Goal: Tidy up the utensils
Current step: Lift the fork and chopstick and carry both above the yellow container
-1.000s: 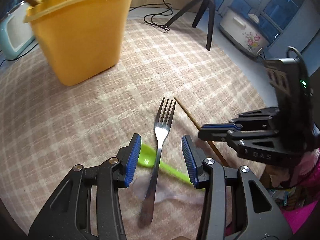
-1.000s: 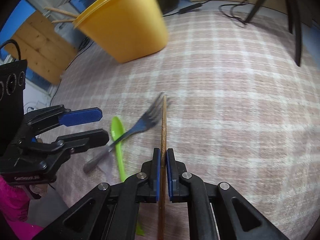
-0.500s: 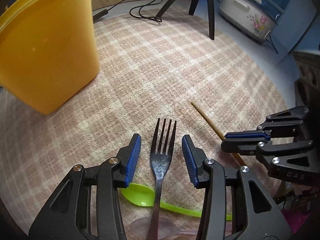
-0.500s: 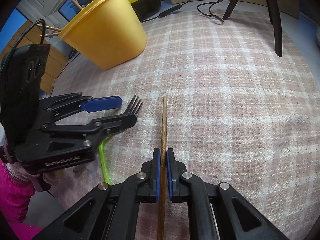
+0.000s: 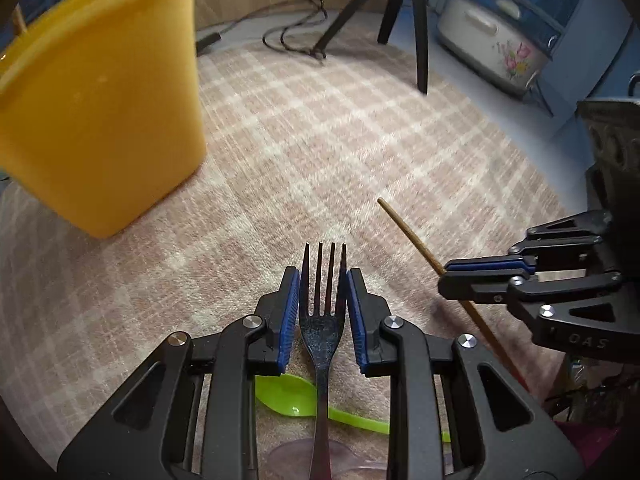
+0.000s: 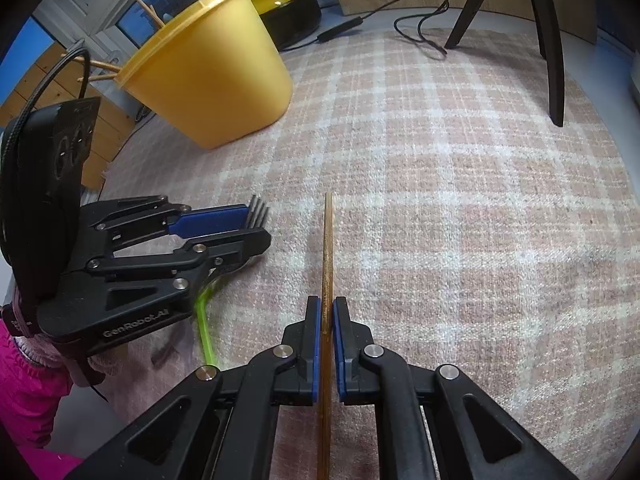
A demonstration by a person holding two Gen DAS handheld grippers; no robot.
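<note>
My left gripper point(image 5: 322, 280) has its blue fingers point(image 5: 289, 316) closed in on the fork point(image 5: 322, 328), pressed against both edges of the fork's head, tines pointing straight ahead out past the fingertips. The fork's handle runs back under me, crossing over the green spoon point(image 5: 292, 398) that lies on the checked cloth point(image 5: 320, 152) covering the bench. A pale translucent spoon point(image 5: 292, 454) sits just beneath that, partly hidden by my frame.

My right gripper point(image 6: 327, 312) is nearly fully closed, fingers point(image 6: 314, 340) clamped on the wooden chopstick point(image 6: 328, 248), which sticks forward along the cloth's plaid and also extends back below the fingers. From the left view the chopstick angles up and to the left out of those fingers.

The yellow bucket point(image 6: 212, 84) stands ahead and to the left, with wooden sticks point(image 6: 98, 68) poking out of its top. Black tripod legs point(image 6: 548, 40) and a cable point(image 6: 420, 28) sit at the far edge of the cloth.
</note>
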